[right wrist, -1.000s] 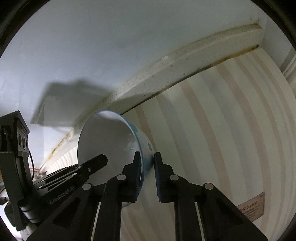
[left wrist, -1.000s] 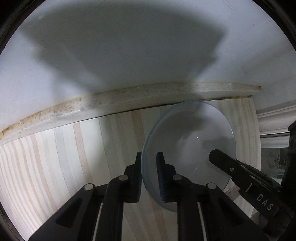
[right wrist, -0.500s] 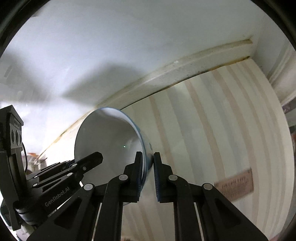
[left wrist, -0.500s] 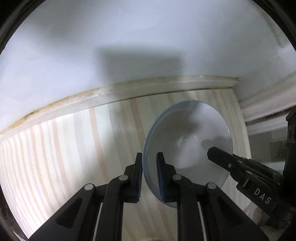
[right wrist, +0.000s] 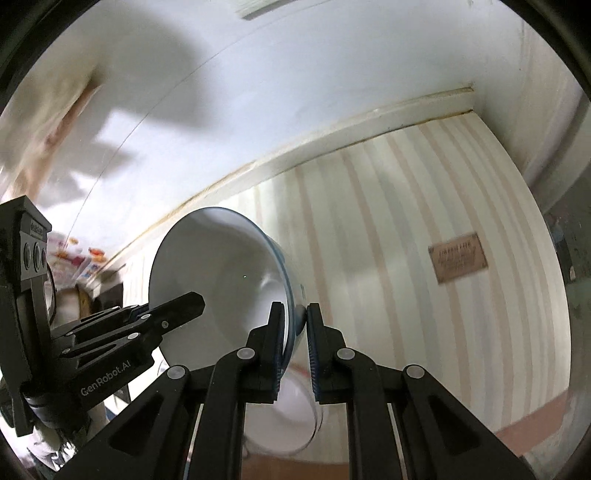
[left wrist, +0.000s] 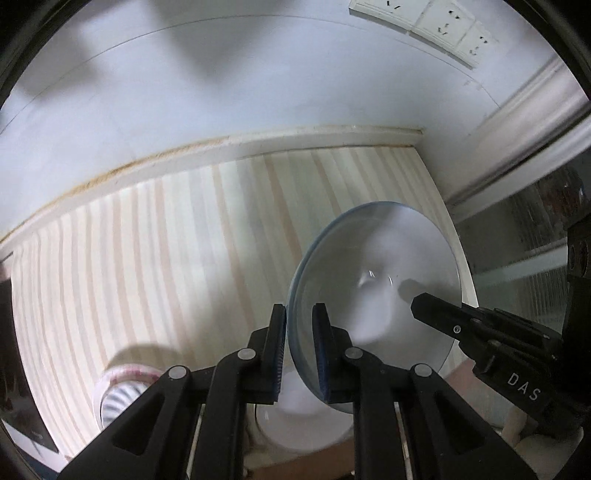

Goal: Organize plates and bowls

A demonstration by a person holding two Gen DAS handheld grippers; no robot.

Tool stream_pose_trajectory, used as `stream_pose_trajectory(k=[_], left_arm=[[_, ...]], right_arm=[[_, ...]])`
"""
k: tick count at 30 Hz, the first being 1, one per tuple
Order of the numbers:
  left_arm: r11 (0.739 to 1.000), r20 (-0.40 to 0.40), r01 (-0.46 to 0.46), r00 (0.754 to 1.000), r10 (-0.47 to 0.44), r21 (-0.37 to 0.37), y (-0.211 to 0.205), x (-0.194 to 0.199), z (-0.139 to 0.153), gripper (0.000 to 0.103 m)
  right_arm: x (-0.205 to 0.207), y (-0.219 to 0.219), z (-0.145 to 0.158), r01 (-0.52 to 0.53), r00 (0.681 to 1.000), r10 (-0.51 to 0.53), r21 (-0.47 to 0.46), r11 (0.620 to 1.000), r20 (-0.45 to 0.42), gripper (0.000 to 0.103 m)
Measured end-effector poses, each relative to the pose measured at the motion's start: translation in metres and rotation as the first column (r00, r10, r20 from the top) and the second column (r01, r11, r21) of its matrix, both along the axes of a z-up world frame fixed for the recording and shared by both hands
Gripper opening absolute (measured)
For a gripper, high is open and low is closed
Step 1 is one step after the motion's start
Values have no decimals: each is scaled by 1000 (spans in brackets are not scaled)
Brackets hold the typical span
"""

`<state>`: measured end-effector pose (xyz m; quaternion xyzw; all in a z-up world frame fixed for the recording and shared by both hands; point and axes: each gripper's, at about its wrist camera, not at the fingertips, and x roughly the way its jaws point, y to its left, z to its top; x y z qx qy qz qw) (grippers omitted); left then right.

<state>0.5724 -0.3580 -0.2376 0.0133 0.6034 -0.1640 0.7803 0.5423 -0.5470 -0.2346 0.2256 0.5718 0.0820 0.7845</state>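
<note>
A white bowl with a blue rim (left wrist: 376,280) hangs tilted in the air above the striped countertop (left wrist: 166,258). My left gripper (left wrist: 299,321) is shut on its left rim. My right gripper (right wrist: 295,321) is shut on the opposite rim of the same bowl (right wrist: 221,280). In the left wrist view the right gripper's fingers (left wrist: 443,314) reach in from the right. The left gripper's fingers (right wrist: 173,306) show at the left of the right wrist view.
Below the held bowl lies a white dish (left wrist: 306,417), also seen in the right wrist view (right wrist: 288,417). A ribbed bowl with a pink rim (left wrist: 122,391) sits at the left. The white wall carries sockets (left wrist: 417,22). A brown label (right wrist: 458,256) lies on the counter.
Both grippers have risen with the bowl and drawn back from the wall. The counter looks farther away, and the dishes below plus the sockets have come into view.
</note>
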Motion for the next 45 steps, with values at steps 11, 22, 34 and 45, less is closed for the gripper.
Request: stream_pose_trajectory(k=[11, 22, 34, 45], left_arm=[[999, -79, -14, 997, 16, 34, 24, -47, -38, 13], [996, -144, 4, 989, 10, 94, 28, -68, -72, 13], [991, -166, 24, 986, -1, 135, 28, -74, -87, 13], [987, -165, 46, 986, -20, 157, 26, -78, -91, 13]], right_arm=[[-66, 30, -24, -46, 996, 47, 10, 999, -73, 14], [-80, 43, -72, -86, 982, 83, -8, 996, -167, 14], [-79, 48, -87, -90, 975, 85, -12, 996, -207, 13], [-75, 53, -83, -100, 974, 83, -73, 992, -209, 14]])
